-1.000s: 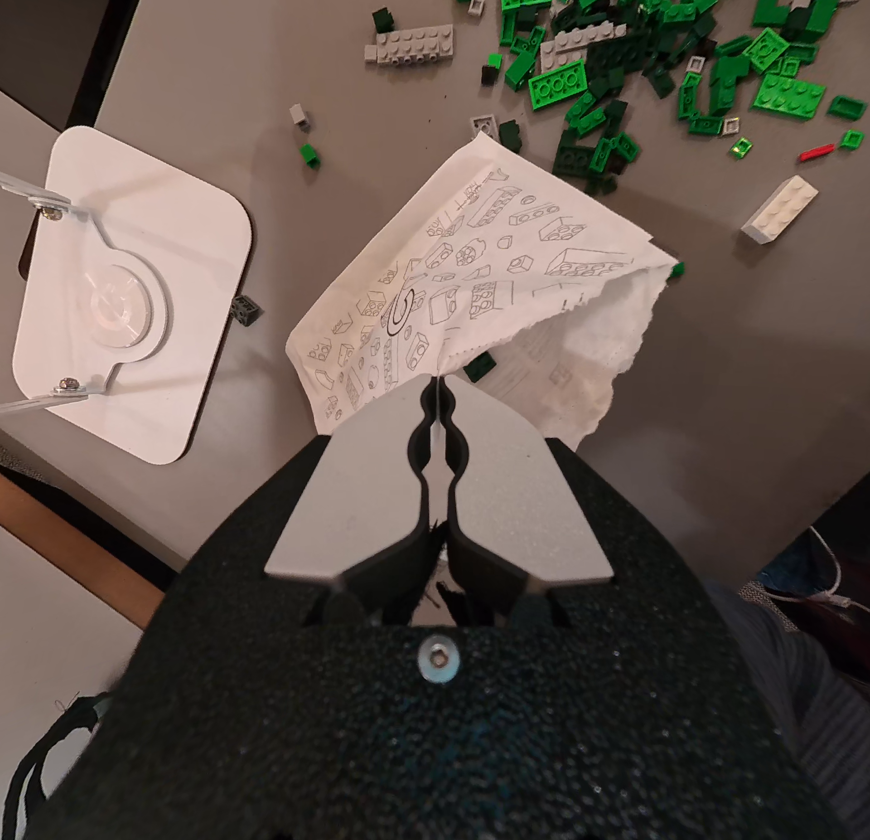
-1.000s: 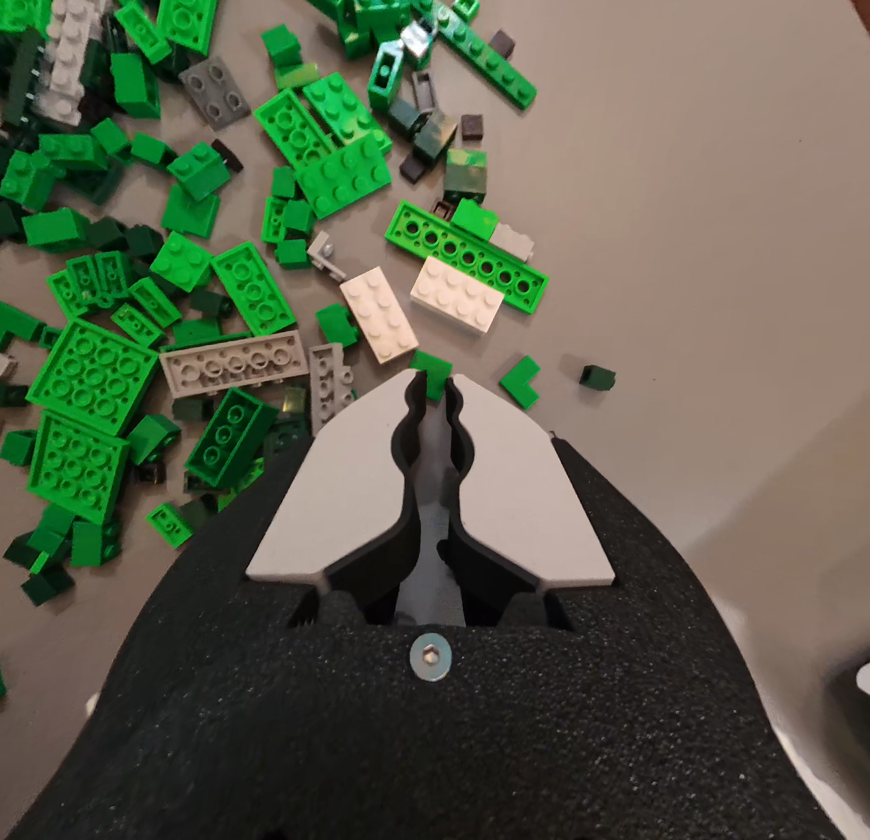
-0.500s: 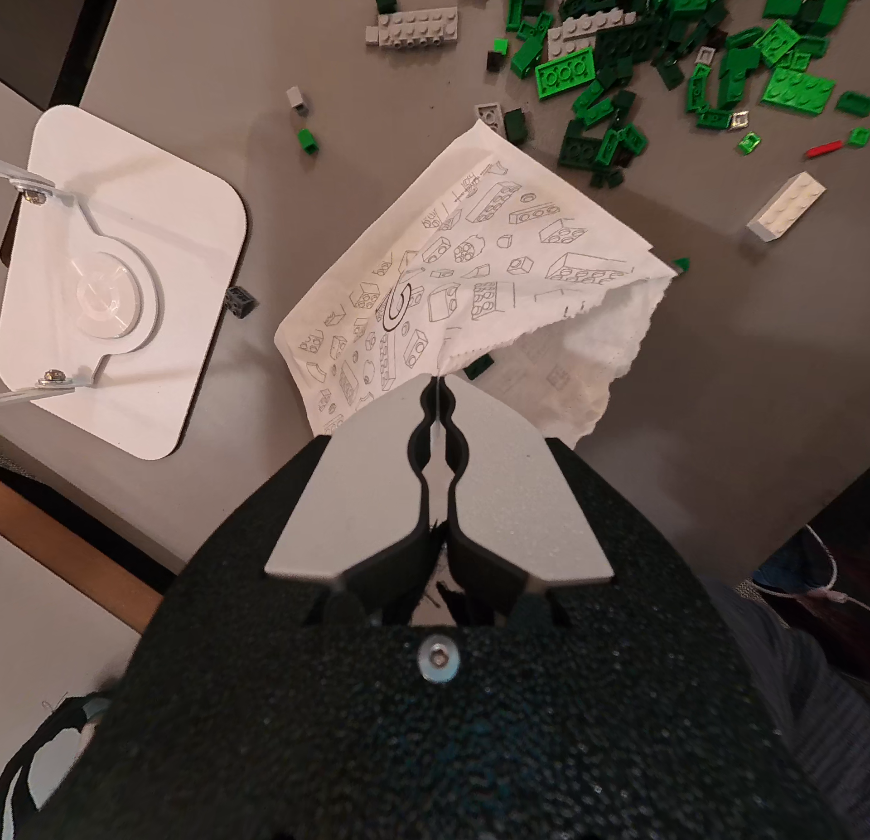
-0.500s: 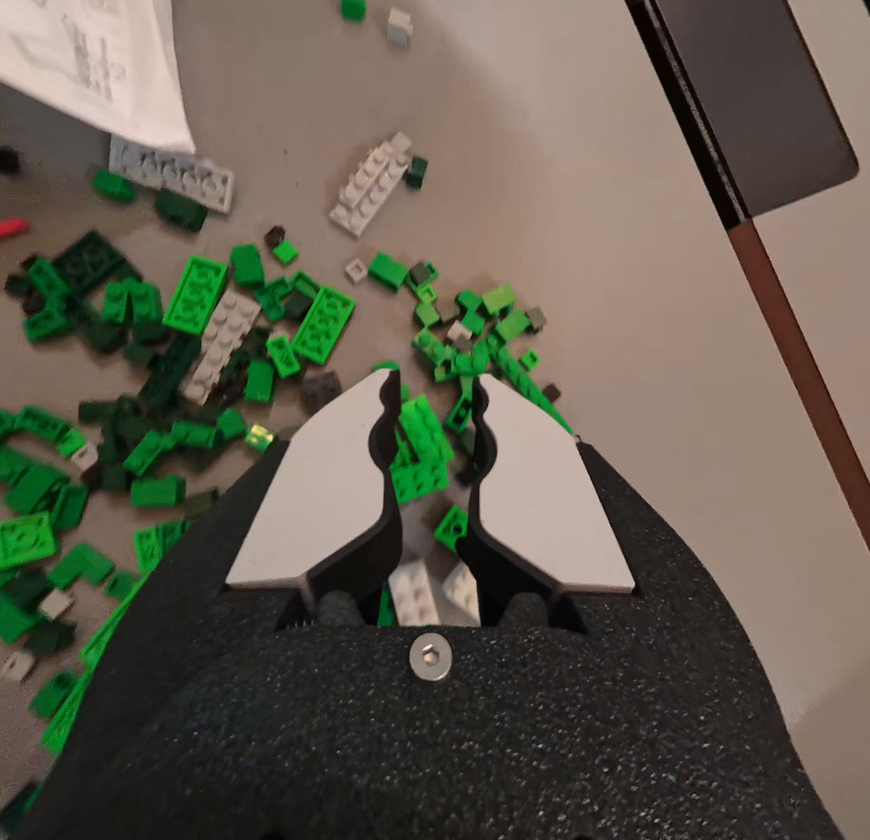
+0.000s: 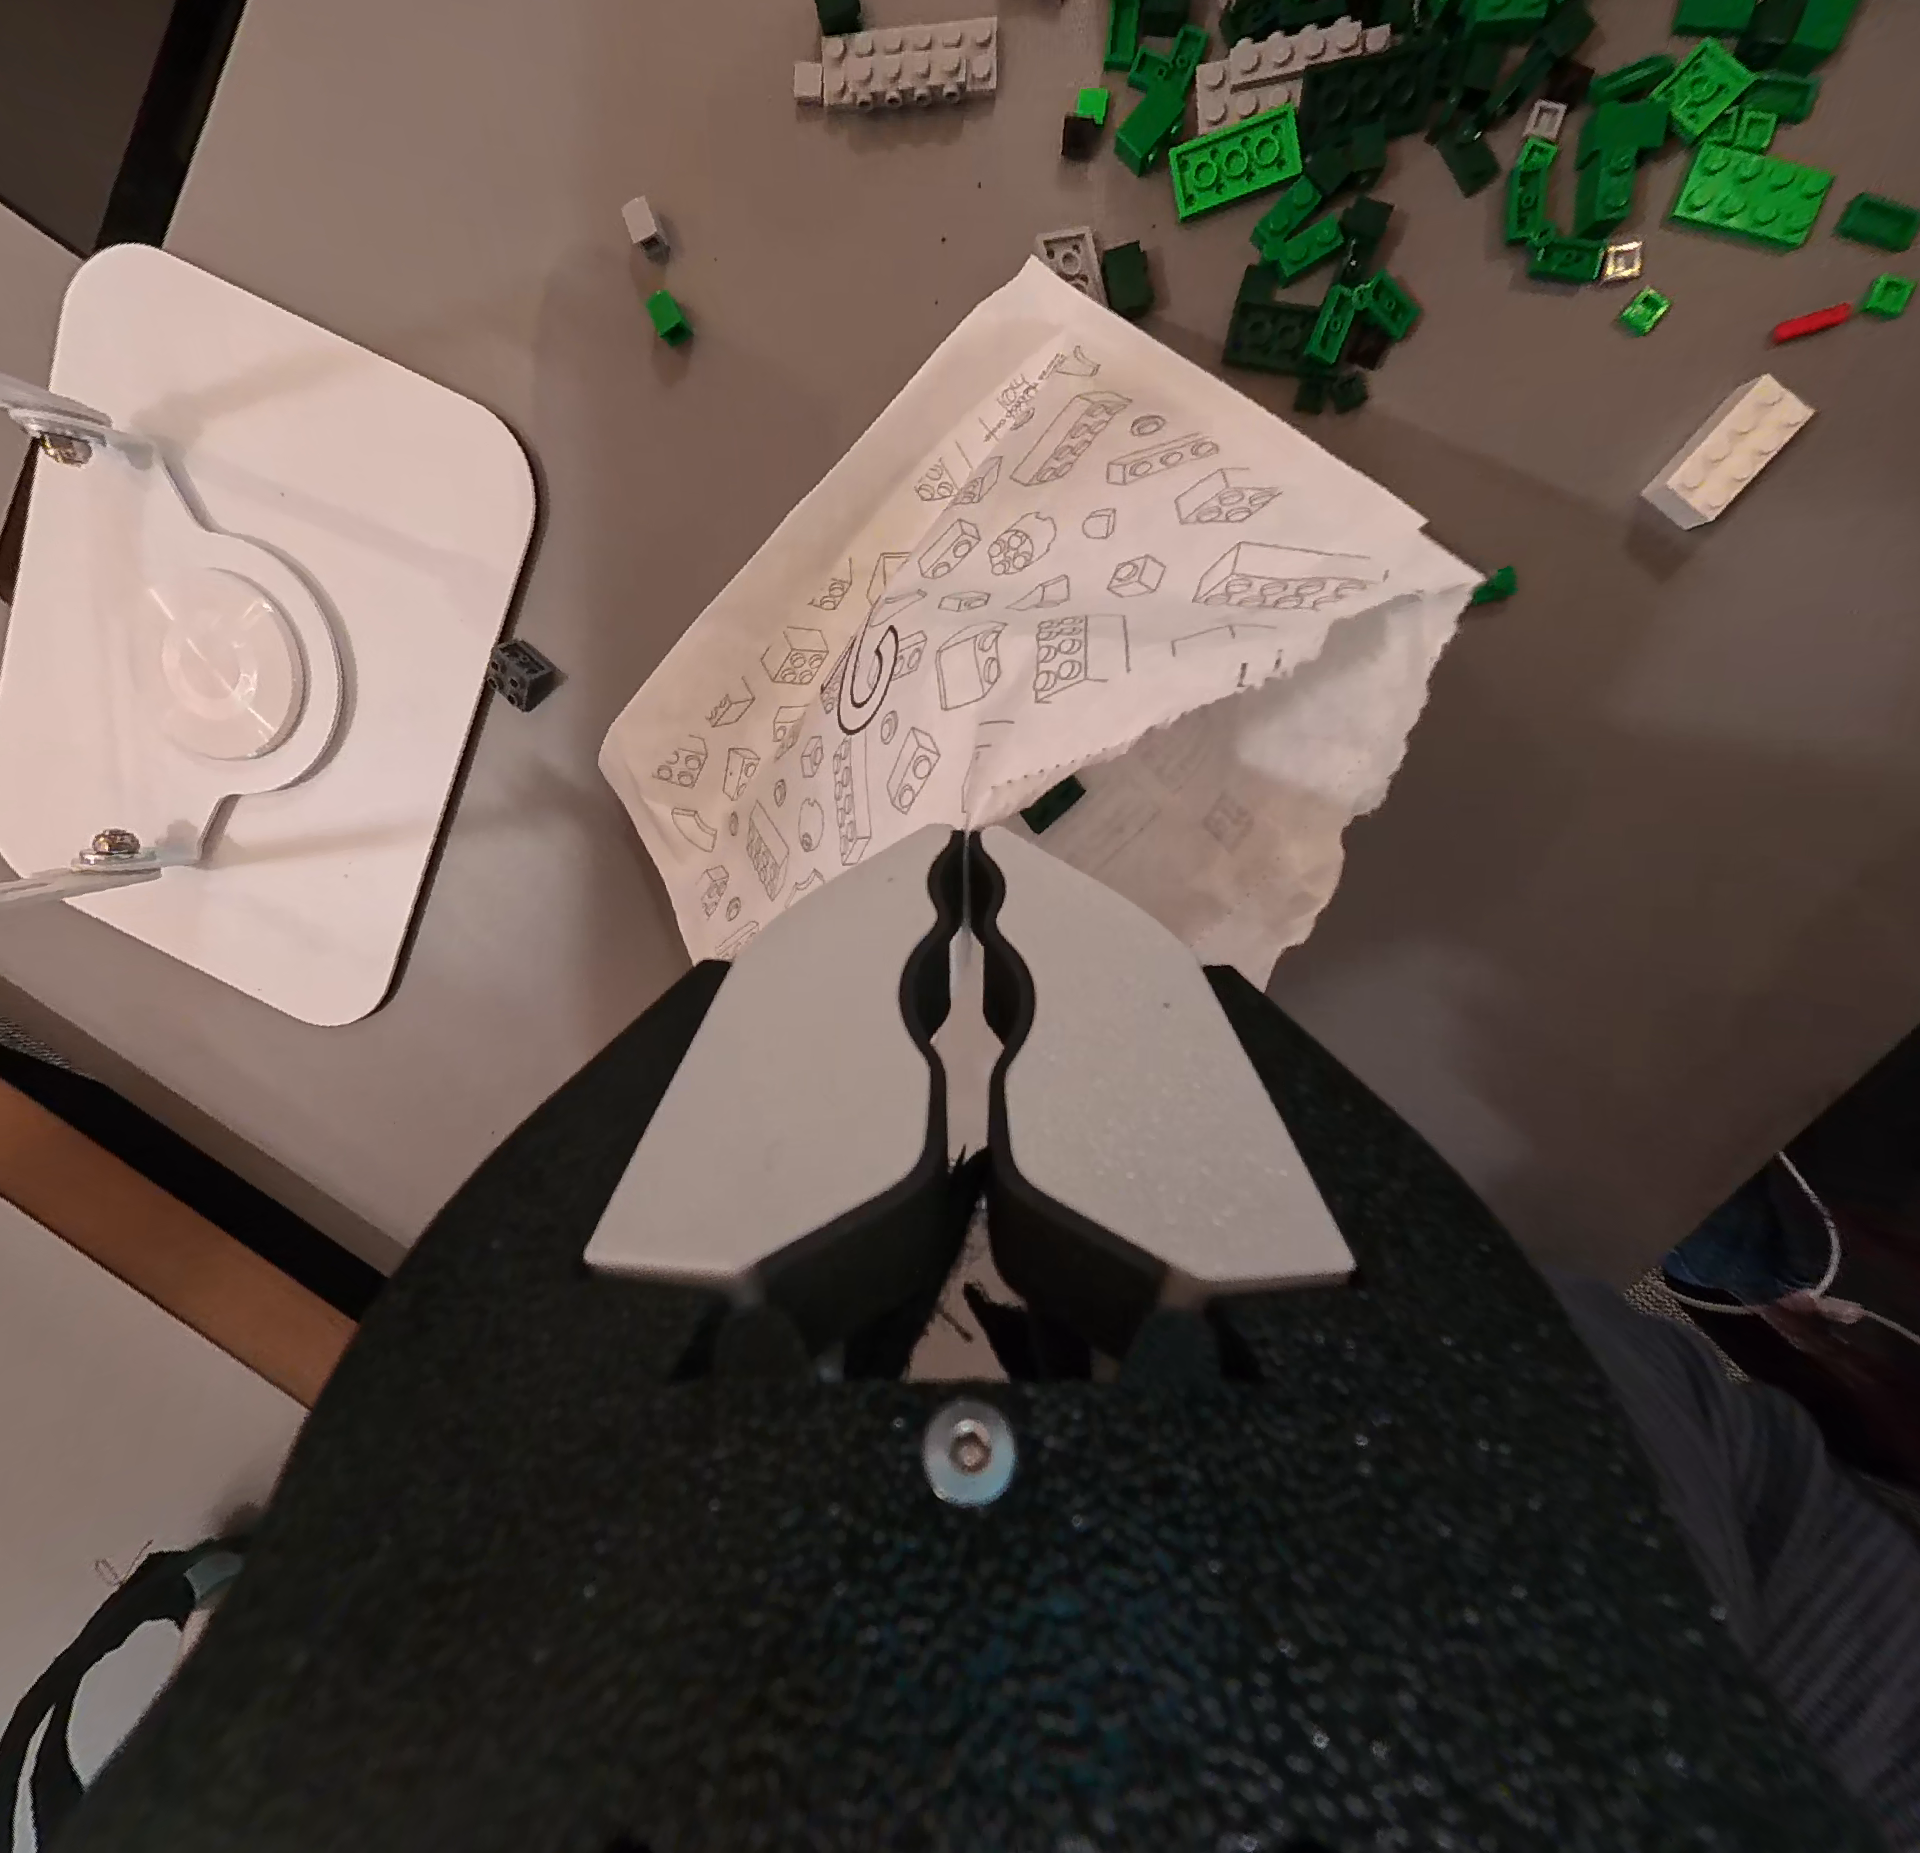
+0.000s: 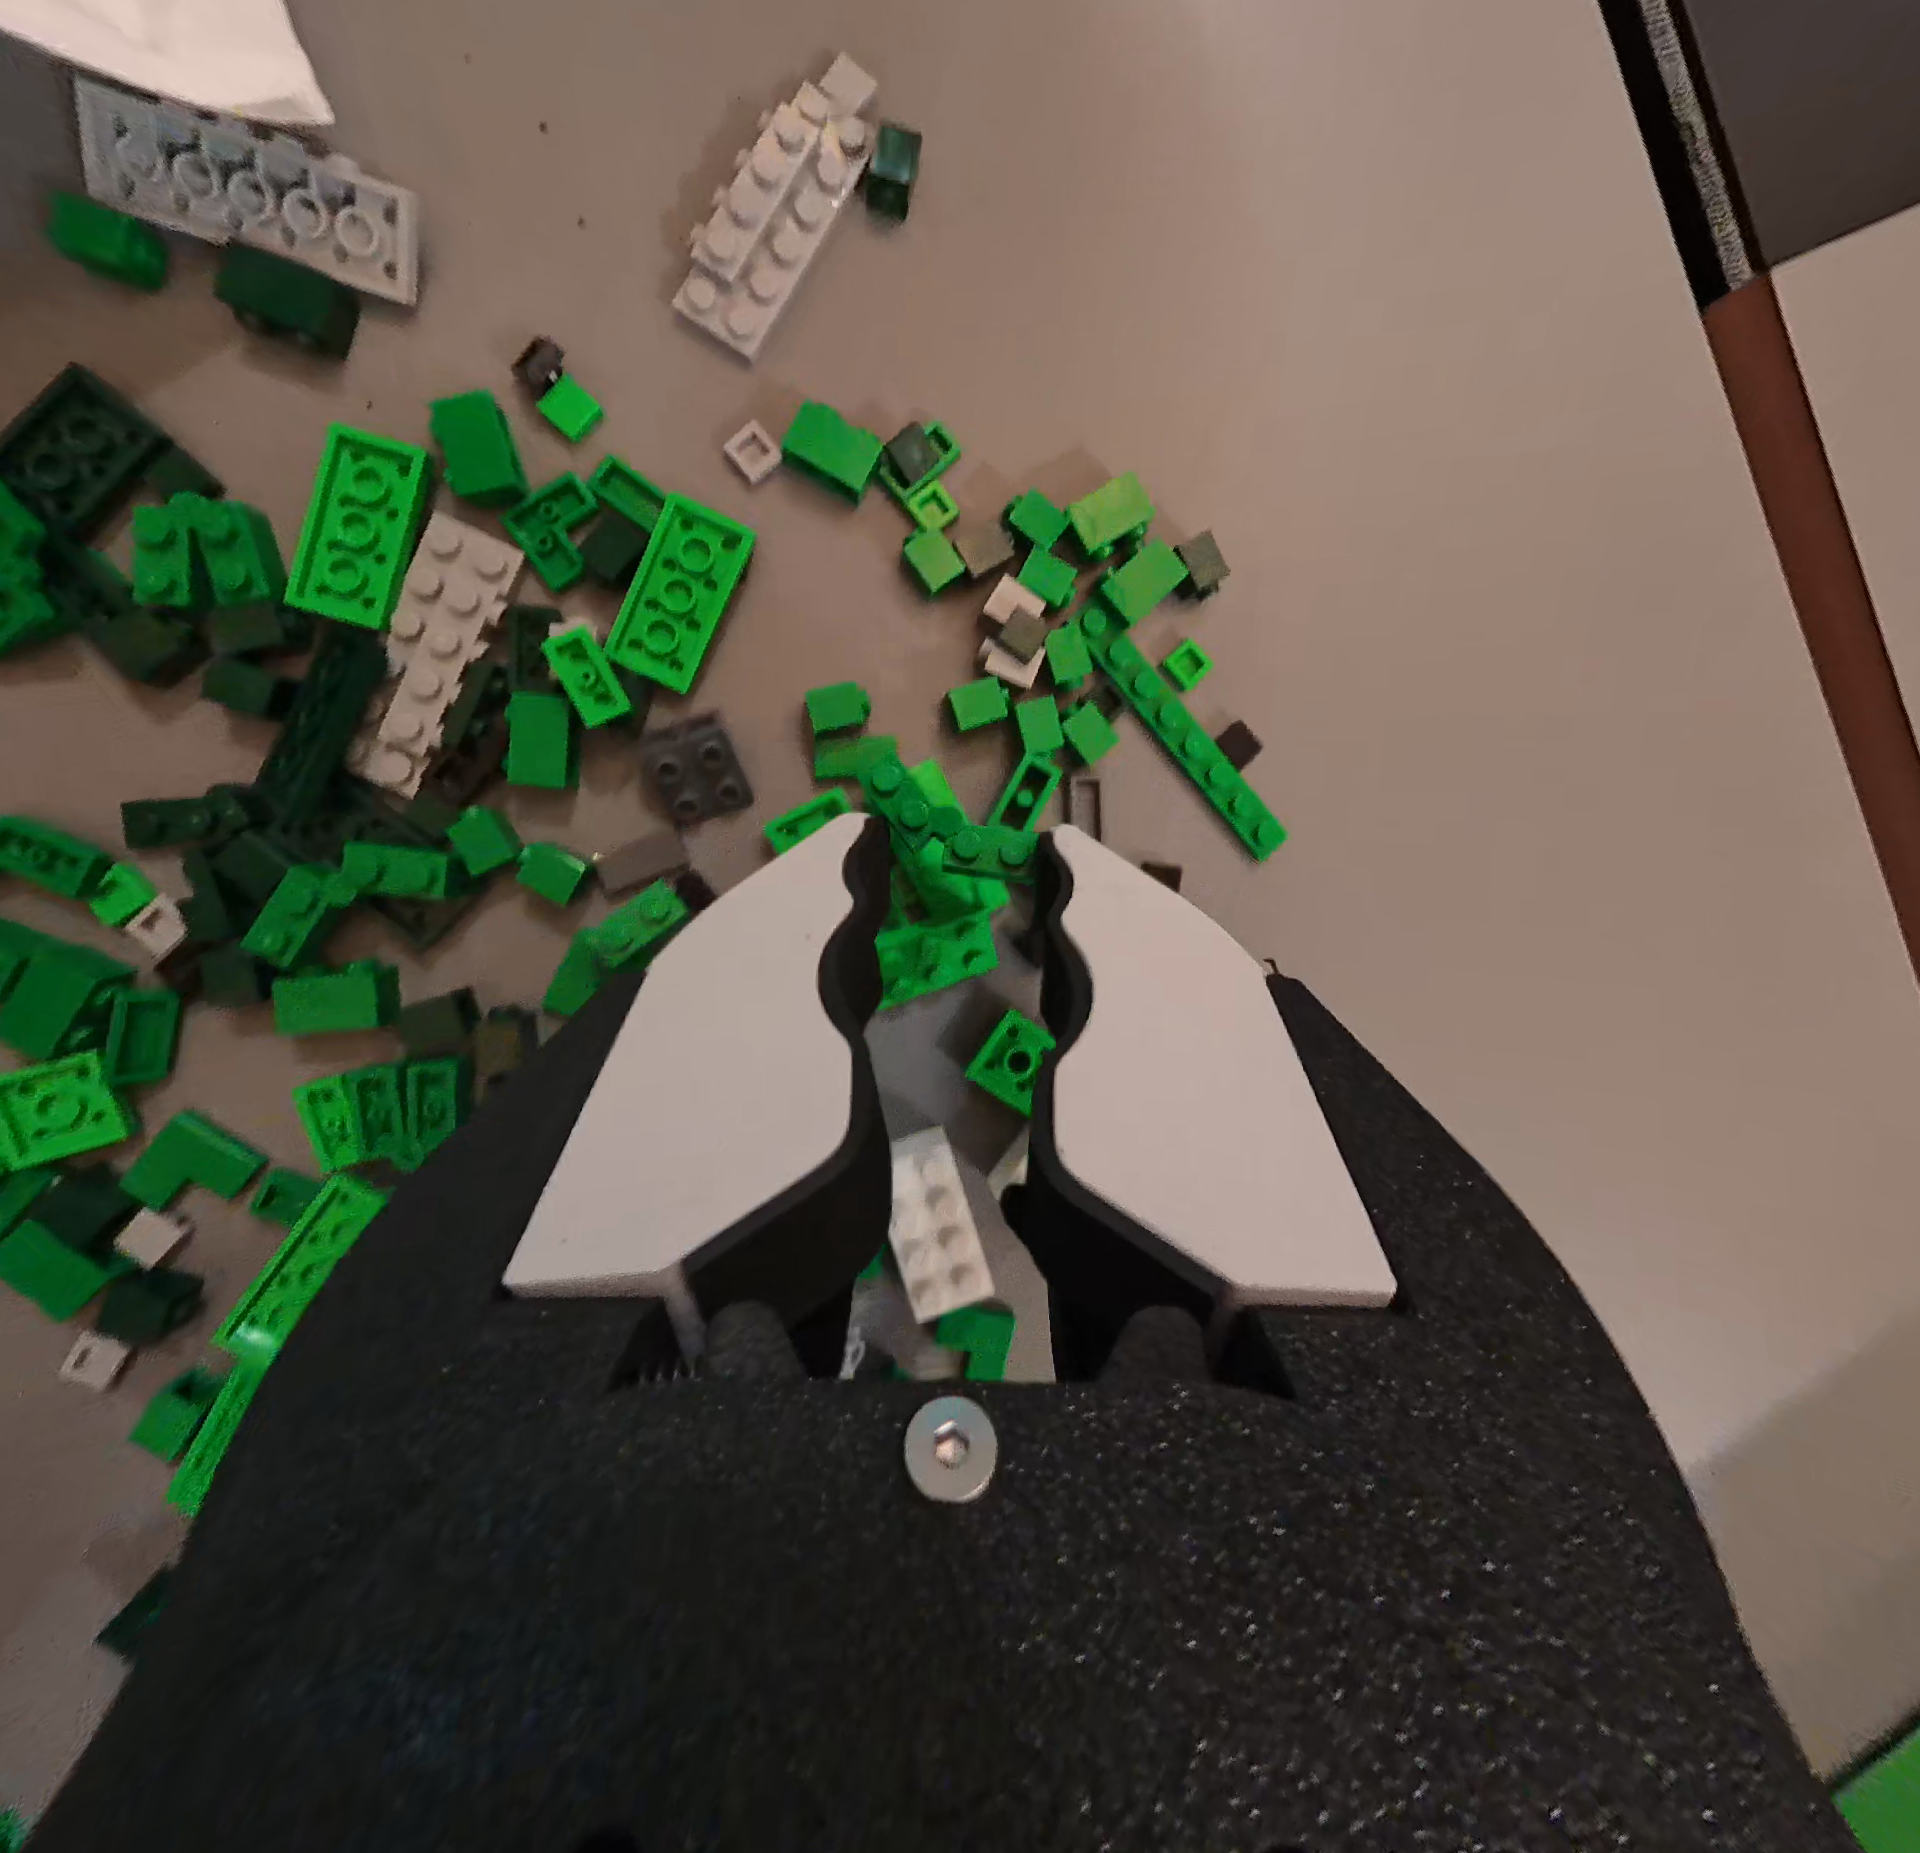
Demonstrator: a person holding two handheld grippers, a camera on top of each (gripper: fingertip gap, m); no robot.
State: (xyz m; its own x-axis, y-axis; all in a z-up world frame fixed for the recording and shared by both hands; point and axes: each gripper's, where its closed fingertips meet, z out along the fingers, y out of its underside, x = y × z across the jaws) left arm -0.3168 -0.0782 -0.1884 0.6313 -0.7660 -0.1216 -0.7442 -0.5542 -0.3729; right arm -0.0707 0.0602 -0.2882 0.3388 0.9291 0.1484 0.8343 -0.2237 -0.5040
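My left gripper is shut on the torn edge of a white paper bag printed with brick outlines and holds it above the grey table. A dark green piece sits at the bag's mouth. My right gripper is open and empty, hovering over a heap of green bricks. A white brick lies on the table below its fingers. A corner of the paper bag also shows at the top left of the right wrist view.
A white rounded plate with a clear bracket lies at the table's left edge. Green, grey and white bricks are scattered at the back right, with a white brick apart. A grey stacked brick lies beyond the right gripper. The table's edge runs at the right. My right fingertips sit around 30 centimetres from my left ones.
My right gripper has swung from one part of the brick pile to another and opened wider. My left gripper has kept its hold on the bag and barely moved.
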